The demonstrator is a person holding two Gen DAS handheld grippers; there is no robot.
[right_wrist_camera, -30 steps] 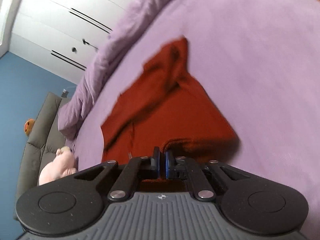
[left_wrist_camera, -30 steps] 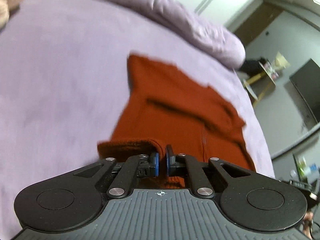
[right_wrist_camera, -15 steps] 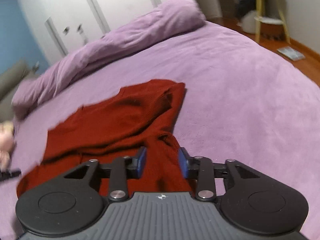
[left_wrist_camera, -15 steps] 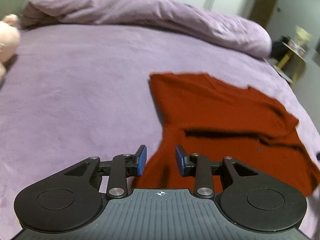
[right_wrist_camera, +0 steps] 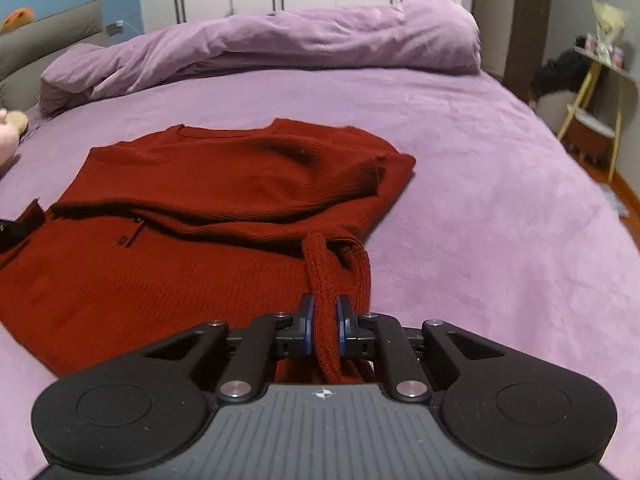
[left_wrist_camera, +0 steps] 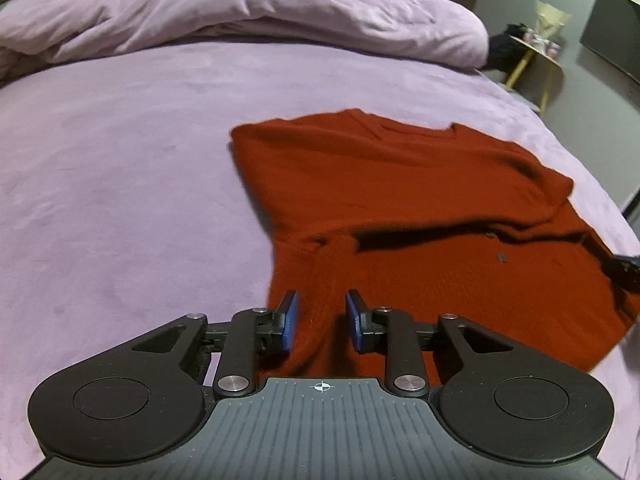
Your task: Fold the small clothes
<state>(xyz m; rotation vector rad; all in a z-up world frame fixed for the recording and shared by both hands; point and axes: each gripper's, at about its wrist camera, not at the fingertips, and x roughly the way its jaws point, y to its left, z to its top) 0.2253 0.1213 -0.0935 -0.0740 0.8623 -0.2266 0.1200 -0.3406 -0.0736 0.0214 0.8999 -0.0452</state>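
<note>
Sweater (right_wrist_camera: 208, 208) rust-red, half folded on purple bed (right_wrist_camera: 480, 208). Right gripper (right_wrist_camera: 324, 322) now pinching cuff, earlier spread; left gripper (left_wrist_camera: 322, 320) closing, pads apart over hem.

sweater (right_wrist_camera: 168, 280): red knit cloth, ribbed, soft | bed cover (left_wrist_camera: 120, 184): purple cloth, fuzzy, matt | blanket (right_wrist_camera: 304, 40): same soft purple cloth | left gripper (left_wrist_camera: 322, 322): black matt plastic, shiny metal pins, blue pads (left_wrist_camera: 290, 320)
</note>
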